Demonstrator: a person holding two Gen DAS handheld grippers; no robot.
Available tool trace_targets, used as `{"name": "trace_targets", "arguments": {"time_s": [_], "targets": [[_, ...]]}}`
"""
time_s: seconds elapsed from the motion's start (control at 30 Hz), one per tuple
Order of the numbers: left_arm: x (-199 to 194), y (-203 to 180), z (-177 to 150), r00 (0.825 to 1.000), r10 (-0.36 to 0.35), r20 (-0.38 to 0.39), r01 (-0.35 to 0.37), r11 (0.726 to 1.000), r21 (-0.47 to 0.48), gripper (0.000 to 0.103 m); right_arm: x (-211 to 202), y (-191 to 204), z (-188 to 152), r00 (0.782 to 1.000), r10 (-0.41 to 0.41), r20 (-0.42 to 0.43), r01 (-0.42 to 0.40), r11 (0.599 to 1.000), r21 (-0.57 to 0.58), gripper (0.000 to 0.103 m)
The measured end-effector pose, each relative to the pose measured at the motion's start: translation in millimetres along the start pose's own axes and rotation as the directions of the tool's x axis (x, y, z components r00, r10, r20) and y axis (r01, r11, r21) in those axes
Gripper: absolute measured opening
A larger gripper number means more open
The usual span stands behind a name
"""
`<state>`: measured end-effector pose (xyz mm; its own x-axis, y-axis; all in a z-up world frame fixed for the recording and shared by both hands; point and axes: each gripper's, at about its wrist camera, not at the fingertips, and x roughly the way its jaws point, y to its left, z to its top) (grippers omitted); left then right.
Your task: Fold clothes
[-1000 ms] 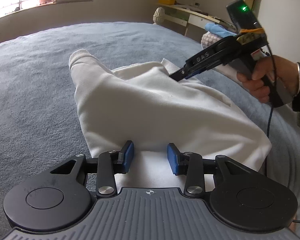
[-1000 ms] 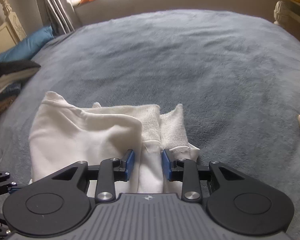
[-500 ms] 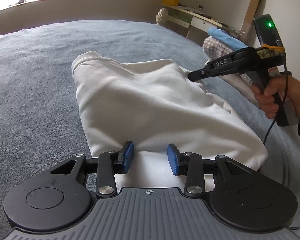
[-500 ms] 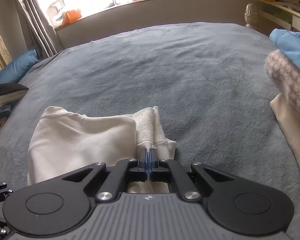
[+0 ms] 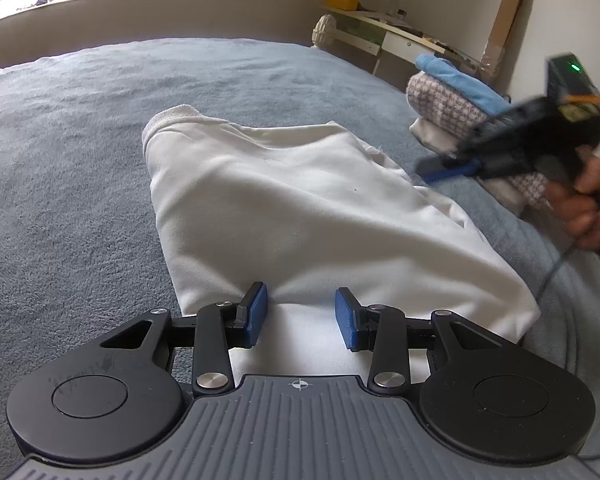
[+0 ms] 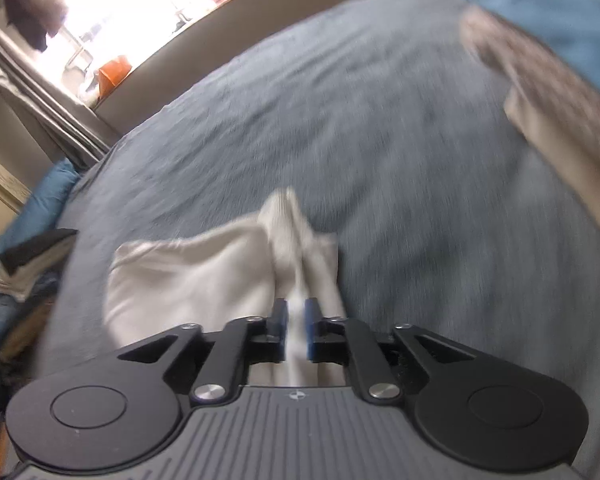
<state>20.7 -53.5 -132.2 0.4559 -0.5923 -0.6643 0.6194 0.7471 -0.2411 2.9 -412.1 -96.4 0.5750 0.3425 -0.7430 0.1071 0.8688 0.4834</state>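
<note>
Bed: grey-blue blanket (image 5: 80,128) fills both views, window ledge beyond its far edge
Garment: white, folded (image 5: 300,208), lies mid-bed, ribbed hem toward the far edge, near end under the left gripper
Left gripper: (image 5: 300,316) jaws apart, blue pads either side of the garment's near edge, not pressing it
Right gripper: (image 6: 296,328) jaws narrowly apart, they have just been opening; a strip of white cloth shows in the gap, pads not clearly pinching it; view is blurred
Right gripper from the left view: (image 5: 448,168) off the garment's right edge, above the blanket, held by a hand (image 5: 580,208)
Stack: folded clothes (image 5: 452,100), blue on top, at the bed's right edge, apart from the garment
</note>
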Motion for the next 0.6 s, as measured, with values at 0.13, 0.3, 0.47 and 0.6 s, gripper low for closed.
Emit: {"name": "trace_targets", "arguments": {"time_s": [0.13, 0.3, 0.47, 0.6], "targets": [[0, -1, 0, 1.0, 0.0, 0.0, 0.0, 1.0, -0.003, 0.037, -7, -2, -14, 0.999, -0.002, -0.048, 0.002, 1.0, 0.006, 0.037], [-2, -2, 0, 1.0, 0.003, -0.003, -0.003, 1.0, -0.007, 0.037, -4, -3, -26, 0.997, 0.024, -0.067, -0.023, 1.0, 0.012, 0.02], [-1, -3, 1, 1.0, 0.004, -0.007, -0.004, 1.0, -0.006, 0.037, -9, -9, -40, 0.996, -0.066, -0.063, 0.066, 0.998, 0.006, 0.002], [-1, -3, 1, 1.0, 0.007, -0.008, -0.007, 1.0, -0.002, 0.037, -11, -19, -46, 0.994, -0.078, -0.07, 0.082, 0.996, 0.044, 0.002]]}}
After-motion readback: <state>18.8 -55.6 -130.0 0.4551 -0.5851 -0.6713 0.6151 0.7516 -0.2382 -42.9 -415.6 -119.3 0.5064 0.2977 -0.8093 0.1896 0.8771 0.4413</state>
